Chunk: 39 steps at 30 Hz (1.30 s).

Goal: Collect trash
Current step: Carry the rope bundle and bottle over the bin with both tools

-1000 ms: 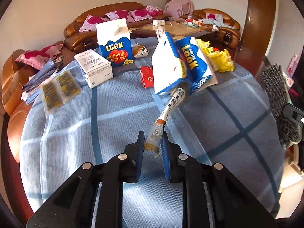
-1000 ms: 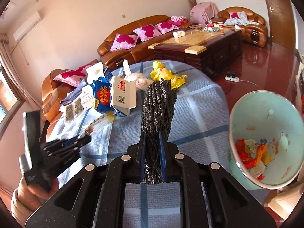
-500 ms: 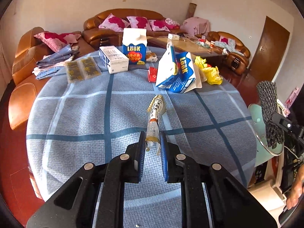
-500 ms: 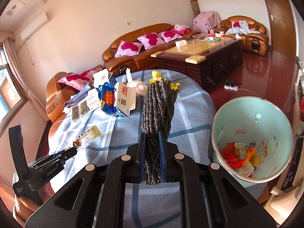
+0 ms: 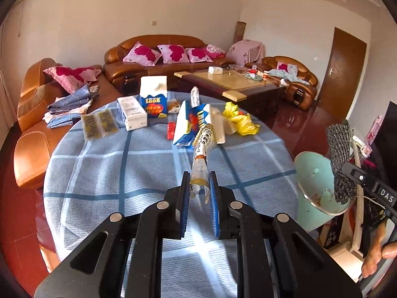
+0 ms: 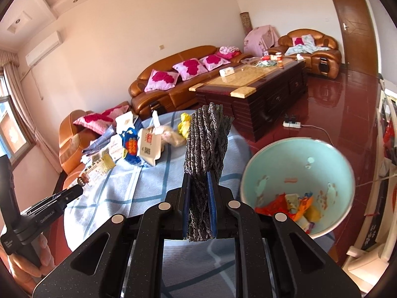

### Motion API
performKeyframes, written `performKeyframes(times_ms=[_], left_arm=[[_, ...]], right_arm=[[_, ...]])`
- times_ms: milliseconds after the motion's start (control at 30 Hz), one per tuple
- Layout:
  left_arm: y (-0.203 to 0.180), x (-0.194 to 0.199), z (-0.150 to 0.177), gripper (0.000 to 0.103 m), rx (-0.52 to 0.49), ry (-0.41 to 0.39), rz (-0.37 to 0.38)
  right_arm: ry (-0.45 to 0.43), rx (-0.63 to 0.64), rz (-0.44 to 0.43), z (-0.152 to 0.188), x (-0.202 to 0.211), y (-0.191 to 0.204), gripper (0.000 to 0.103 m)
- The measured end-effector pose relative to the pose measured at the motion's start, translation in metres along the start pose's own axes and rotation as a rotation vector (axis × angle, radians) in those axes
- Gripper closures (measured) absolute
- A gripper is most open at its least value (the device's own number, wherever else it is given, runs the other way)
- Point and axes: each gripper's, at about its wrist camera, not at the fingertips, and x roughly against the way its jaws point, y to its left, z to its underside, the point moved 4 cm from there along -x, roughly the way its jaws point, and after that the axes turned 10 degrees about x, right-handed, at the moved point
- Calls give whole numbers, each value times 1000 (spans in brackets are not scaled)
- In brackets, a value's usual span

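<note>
My left gripper (image 5: pixel 199 186) is shut on a long crinkled snack wrapper (image 5: pixel 202 149) and holds it up above the blue checked tablecloth (image 5: pixel 111 164). My right gripper (image 6: pixel 199 193) is shut on a dark grey woven cloth (image 6: pixel 207 144) that stands up between its fingers. That cloth also shows in the left wrist view (image 5: pixel 340 154), over the pale green trash bin (image 5: pixel 312 181). The bin (image 6: pixel 297 159) sits right of the table and holds several coloured wrappers (image 6: pixel 285 204). The left gripper and its wrapper (image 6: pixel 96 171) show at the left in the right wrist view.
On the table stand blue Look cartons (image 5: pixel 153 99), a white box (image 5: pixel 131 113), flat packets (image 5: pixel 99 124), a tipped carton (image 5: pixel 191 124) and a yellow bag (image 5: pixel 242 120). Brown sofas (image 5: pixel 158 57) and a dark coffee table (image 6: pixel 250 87) lie beyond.
Both grippers have risen and pulled back from the table with their loads. The wrapper has lifted away from the tipped carton. The bin has moved closer to the centre of the right view.
</note>
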Motion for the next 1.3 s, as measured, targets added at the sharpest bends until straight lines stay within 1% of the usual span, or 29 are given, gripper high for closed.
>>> performKeyframes(times_ms=[300,733,867,1000,1300], left_arm=[[-48,3,-2,88,-48,-13,47],[-130,-11,4,88,-145,7,142],[-154,-16,10,88,-170,26,172],[-174,-24,17,88,-203,40,178],[-221,-46,40,88,-257,97,196]], right_arm=[[-30,-70,26,-2,12,-35,89],[-57,-171,117,-7,25,-97,89],[-43,-191,134,-2,20,-111,89],[-17,-205,146,6,13,-123,89],[43,-248,164,23,-4,-146,89]])
